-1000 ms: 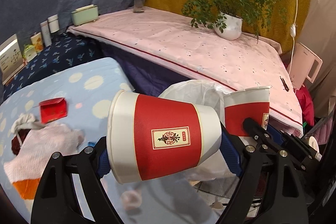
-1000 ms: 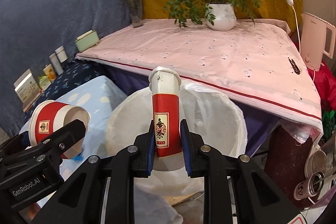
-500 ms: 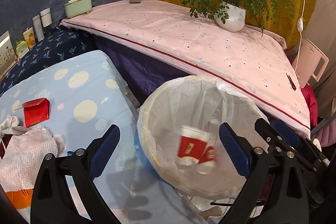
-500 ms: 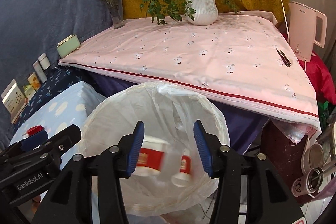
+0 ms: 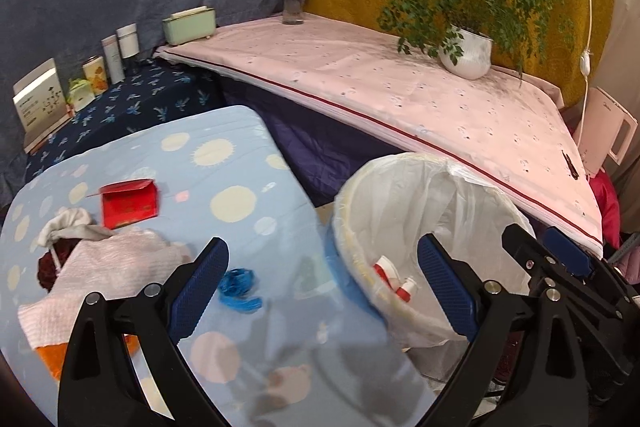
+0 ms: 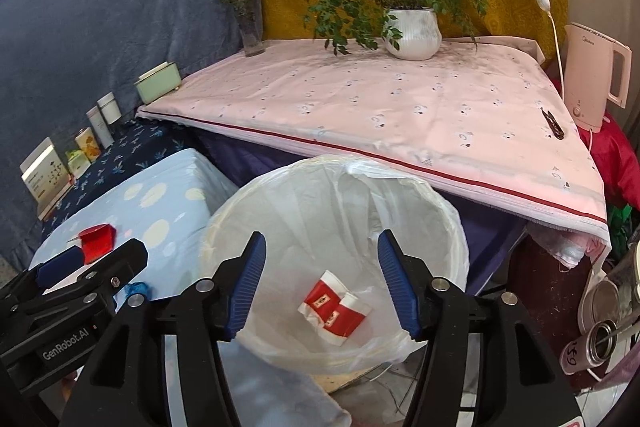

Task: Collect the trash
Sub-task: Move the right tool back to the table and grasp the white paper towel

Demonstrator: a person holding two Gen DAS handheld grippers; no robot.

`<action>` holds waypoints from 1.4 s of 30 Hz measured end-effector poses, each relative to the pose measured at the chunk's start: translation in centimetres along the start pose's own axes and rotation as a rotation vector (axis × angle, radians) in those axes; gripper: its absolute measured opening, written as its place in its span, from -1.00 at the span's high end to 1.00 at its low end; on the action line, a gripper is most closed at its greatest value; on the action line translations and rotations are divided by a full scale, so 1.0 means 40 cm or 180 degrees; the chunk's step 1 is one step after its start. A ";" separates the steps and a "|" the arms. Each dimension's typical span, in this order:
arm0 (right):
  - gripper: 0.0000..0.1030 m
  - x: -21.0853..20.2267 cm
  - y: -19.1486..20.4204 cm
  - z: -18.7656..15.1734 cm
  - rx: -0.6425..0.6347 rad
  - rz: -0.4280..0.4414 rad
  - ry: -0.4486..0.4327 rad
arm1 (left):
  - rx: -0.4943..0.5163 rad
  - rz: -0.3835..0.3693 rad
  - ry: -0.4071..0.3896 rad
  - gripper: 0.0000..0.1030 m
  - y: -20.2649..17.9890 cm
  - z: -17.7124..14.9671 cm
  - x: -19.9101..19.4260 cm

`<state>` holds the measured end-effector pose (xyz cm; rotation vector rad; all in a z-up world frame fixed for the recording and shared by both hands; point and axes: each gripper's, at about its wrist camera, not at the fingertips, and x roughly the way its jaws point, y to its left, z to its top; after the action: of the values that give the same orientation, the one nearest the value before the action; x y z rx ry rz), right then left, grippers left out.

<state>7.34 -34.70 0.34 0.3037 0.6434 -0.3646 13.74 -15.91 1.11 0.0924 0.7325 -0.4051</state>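
Two red-and-white paper cups [image 6: 334, 309] lie at the bottom of the white-lined bin [image 6: 436, 195], which also appears in the left wrist view [image 5: 400, 167] with the cups [image 5: 394, 277] inside. My right gripper [image 6: 321, 283] hangs over the bin, its jaws still opening with nothing between them. My left gripper [image 5: 322, 287] stands wide open and holds nothing, above the gap between the bin and the blue dotted table [image 5: 224, 155]. On that table lie a blue crumpled scrap [image 5: 239, 287], a red envelope [image 5: 129, 203] and a white towel heap [image 5: 96, 267].
A pink-clothed table [image 6: 400, 107] behind the bin carries a potted plant [image 6: 412, 33], a flower vase [image 6: 252, 27] and a black clip [image 6: 553, 123]. A pink kettle [image 6: 596, 83] stands at the right. Small boxes and jars [image 5: 80, 79] line the dark-blue shelf.
Both grippers let go of their red cups, which dropped into the bin. Both sets of jaws spread apart. The left gripper then swung left, toward the blue table.
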 end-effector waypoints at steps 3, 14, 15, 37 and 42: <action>-0.21 -0.017 0.036 -0.013 -0.0067 0.0062 0.0004 | -0.0066 0.0120 -0.0025 -0.77 0.041 -0.012 -0.028; -0.23 -0.064 0.196 -0.073 -0.0314 0.0374 0.0097 | -0.0303 0.0561 -0.0081 -0.79 0.216 -0.070 -0.143; -0.23 -0.066 0.211 -0.078 -0.0332 0.0407 0.0110 | -0.0344 0.0592 -0.0070 -0.79 0.236 -0.080 -0.154; -0.23 -0.129 0.567 -0.190 -0.0776 0.1175 0.0376 | -0.1078 0.1001 0.0087 -0.79 0.599 -0.245 -0.292; -0.08 -0.126 0.643 -0.210 -0.0905 0.1338 0.0442 | -0.1201 0.1048 0.0109 -0.79 0.649 -0.263 -0.297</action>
<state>9.99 -7.33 1.29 0.1858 0.7381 0.1522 9.29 14.16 -0.29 -0.1349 0.8005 0.0521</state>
